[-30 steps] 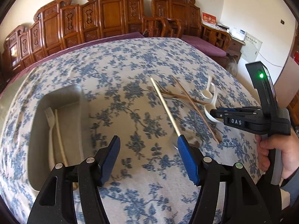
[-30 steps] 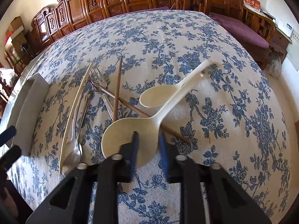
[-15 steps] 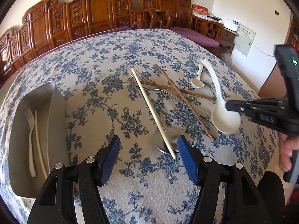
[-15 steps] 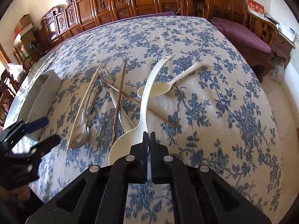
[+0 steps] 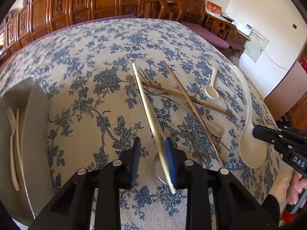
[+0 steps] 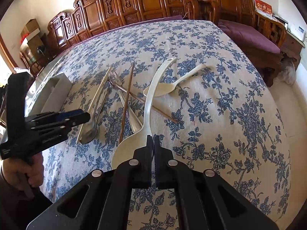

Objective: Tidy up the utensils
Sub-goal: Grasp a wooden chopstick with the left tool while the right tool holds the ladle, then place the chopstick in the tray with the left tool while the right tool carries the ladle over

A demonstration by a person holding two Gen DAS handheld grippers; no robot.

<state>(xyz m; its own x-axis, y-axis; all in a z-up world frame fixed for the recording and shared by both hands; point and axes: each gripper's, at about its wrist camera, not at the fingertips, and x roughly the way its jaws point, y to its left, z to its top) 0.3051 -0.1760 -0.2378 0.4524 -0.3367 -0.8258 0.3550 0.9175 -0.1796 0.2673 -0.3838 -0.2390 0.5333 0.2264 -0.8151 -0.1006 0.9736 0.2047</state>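
Observation:
My right gripper (image 6: 153, 140) is shut on the bowl edge of a large cream ladle spoon (image 6: 151, 92), which also shows in the left wrist view (image 5: 247, 103), held above the cloth. My left gripper (image 5: 153, 149) is partly open, its jaws around the near end of a cream chopstick (image 5: 147, 107) that lies over a metal spoon (image 5: 160, 169). Two brown chopsticks (image 5: 191, 103), a metal fork (image 6: 115, 78) and a small cream spoon (image 5: 211, 90) lie in a loose pile on the floral tablecloth.
A grey tray (image 5: 34, 130) at the left holds a cream fork (image 5: 11, 126) and a cream stick. It also shows in the right wrist view (image 6: 55, 94). Carved wooden chairs (image 5: 99, 0) line the far side. The table edge drops off at the right.
My right gripper has shut on the ladle spoon and lifted it. My left gripper has moved right to the cream chopstick and its jaws have narrowed around it.

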